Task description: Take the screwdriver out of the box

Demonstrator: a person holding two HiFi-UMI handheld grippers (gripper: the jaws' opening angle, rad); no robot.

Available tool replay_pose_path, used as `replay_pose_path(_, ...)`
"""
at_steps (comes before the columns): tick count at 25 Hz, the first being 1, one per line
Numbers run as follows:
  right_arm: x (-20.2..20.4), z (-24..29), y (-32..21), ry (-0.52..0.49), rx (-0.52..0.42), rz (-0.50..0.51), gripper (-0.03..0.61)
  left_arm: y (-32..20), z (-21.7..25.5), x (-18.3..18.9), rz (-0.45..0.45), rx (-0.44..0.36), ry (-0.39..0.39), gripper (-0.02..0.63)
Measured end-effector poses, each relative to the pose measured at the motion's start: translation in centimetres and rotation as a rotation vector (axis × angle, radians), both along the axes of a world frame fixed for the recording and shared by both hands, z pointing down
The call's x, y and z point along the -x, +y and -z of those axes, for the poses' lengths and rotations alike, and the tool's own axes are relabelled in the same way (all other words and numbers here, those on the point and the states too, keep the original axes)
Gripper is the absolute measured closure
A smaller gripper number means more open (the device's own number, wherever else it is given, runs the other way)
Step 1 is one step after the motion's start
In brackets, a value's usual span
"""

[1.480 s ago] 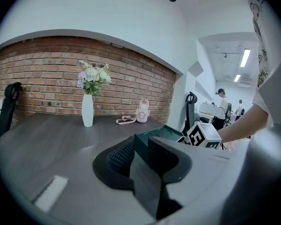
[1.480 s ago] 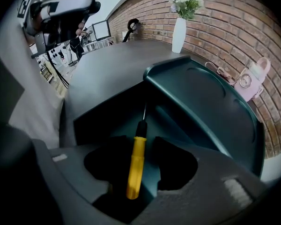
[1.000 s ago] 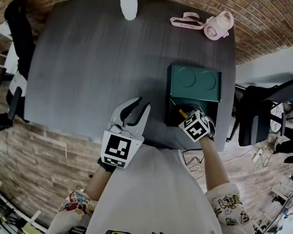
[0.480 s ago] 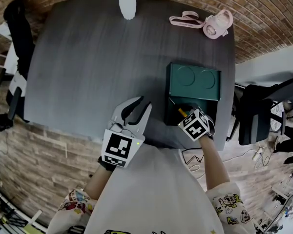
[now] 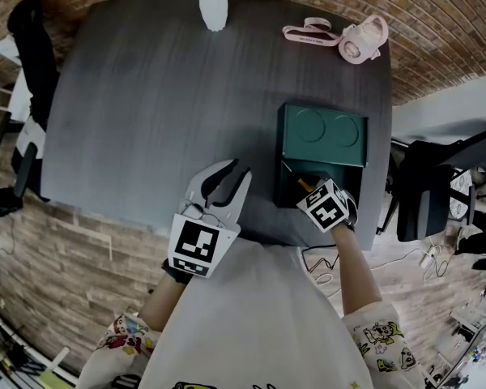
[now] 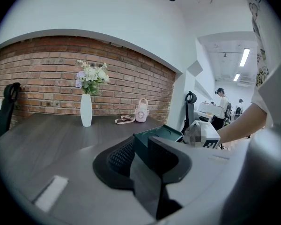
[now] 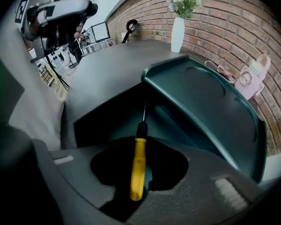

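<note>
A dark green box (image 5: 321,138) stands open at the table's near right, its lid tilted back. Inside lies a screwdriver (image 7: 139,165) with a yellow handle and a thin metal shaft; a bit of the handle (image 5: 302,185) shows in the head view. My right gripper (image 7: 140,172) points steeply down into the box. Its jaws have just been closing, and the pads now sit against the handle on both sides. My left gripper (image 5: 223,181) rests open over the table left of the box, nothing between its fingers. The left gripper (image 6: 143,153) looks toward the box (image 6: 157,136).
A white vase (image 5: 213,5) with flowers stands at the far edge of the grey table (image 5: 162,104). A pink pouch with a strap (image 5: 358,42) lies at the far right corner. Black chairs (image 5: 425,189) stand beside the table's right edge, another on the left (image 5: 32,55).
</note>
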State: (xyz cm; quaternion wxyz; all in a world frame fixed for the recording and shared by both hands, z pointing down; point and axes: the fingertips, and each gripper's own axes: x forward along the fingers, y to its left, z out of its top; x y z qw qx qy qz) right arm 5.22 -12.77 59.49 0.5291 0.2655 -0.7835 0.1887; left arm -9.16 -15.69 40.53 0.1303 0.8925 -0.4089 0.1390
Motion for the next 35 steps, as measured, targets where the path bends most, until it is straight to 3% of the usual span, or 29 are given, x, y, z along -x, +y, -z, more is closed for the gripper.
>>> replay_pose_path(25,-0.9,2.8,0.5,0.009,-0.037,0.019,0.499,-0.5,1.3,0.5,0.007,-0.044,0.011,0.528)
replay_pose_path(35,-1.1,5.9,0.8,-0.015,-0.123,0.029,0.499,-0.4,2.0,0.1,-0.018,-0.066,0.013,0.534)
